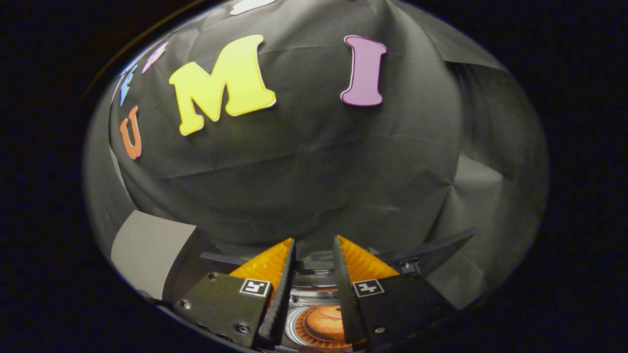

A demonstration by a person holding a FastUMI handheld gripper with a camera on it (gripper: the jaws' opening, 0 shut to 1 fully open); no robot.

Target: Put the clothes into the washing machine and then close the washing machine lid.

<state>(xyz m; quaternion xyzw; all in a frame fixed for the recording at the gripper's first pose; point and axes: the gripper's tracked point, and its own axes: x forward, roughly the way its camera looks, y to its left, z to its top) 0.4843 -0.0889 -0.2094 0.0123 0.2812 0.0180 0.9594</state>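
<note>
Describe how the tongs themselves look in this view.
The tongs have two wedge-shaped fingers tapering to narrow tips with ribbed inner faces. Each sits on a dark, screw-fastened plate carrying a small square black-and-white marker. They stand slightly apart, gripping nothing.

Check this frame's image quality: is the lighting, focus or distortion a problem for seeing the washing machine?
Gripper view: dim booth lighting; strong fisheye bending of the wall folds; focus sharp enough on the gripper, fingers apart with nothing between them. The washing machine drum shows as an orange-lit round opening with shiny rings, glimpsed through the gap, mostly hidden by the fingers.
</note>
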